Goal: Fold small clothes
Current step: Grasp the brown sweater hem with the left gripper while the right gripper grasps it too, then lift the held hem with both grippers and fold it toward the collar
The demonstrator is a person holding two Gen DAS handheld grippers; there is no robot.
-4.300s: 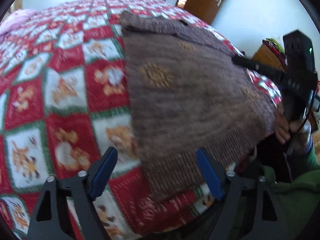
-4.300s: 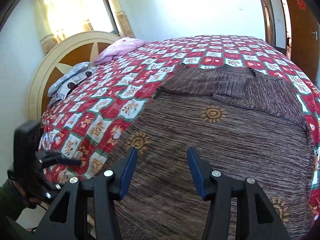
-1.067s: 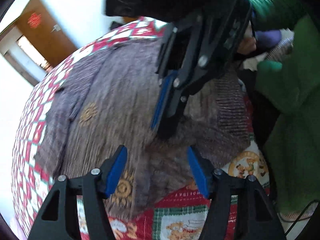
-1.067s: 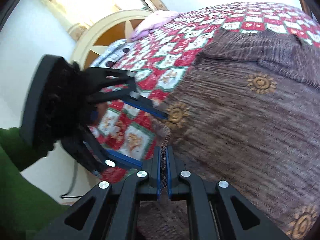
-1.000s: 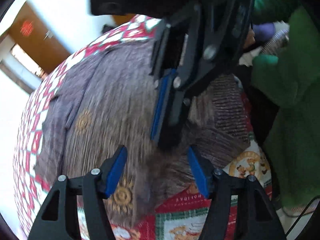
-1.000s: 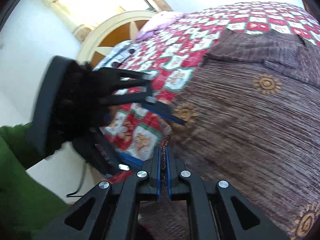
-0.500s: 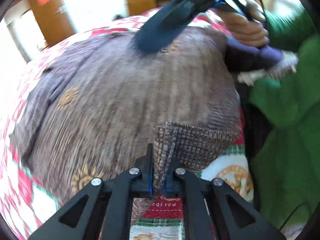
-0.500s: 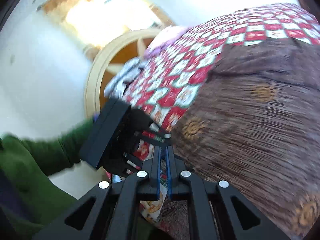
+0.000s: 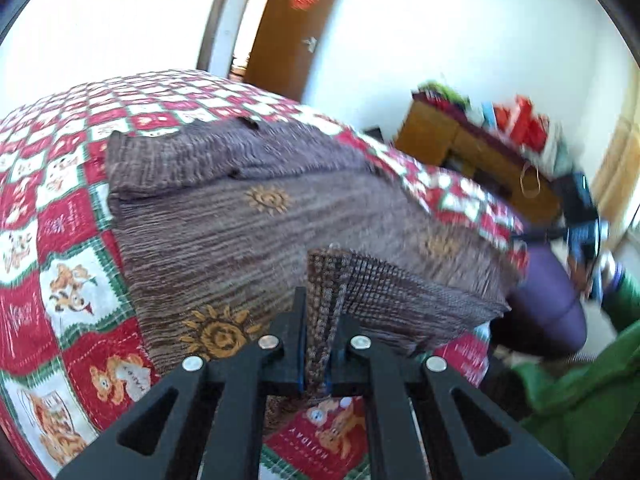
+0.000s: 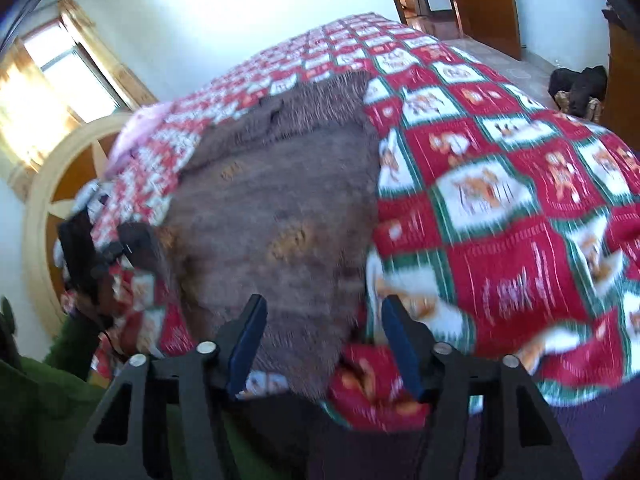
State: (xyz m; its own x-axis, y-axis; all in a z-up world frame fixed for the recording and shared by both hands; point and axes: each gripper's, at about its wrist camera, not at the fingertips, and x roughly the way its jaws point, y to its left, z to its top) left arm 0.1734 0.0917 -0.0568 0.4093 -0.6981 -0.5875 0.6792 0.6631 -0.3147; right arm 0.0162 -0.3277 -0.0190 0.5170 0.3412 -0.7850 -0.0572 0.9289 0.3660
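Left tool (image 9: 318, 344) is clenched on the near hem corner of the brown knit sweater (image 9: 240, 220), which lies spread on the quilted bed (image 9: 60, 280); right tool (image 10: 322, 344) has just been opening, nothing between its fingers.

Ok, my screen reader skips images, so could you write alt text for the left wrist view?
The left gripper is shut on the ribbed hem of a brown knitted sweater spread on a red, white and green patchwork bedspread. Behind are a wooden door and a green sleeve.
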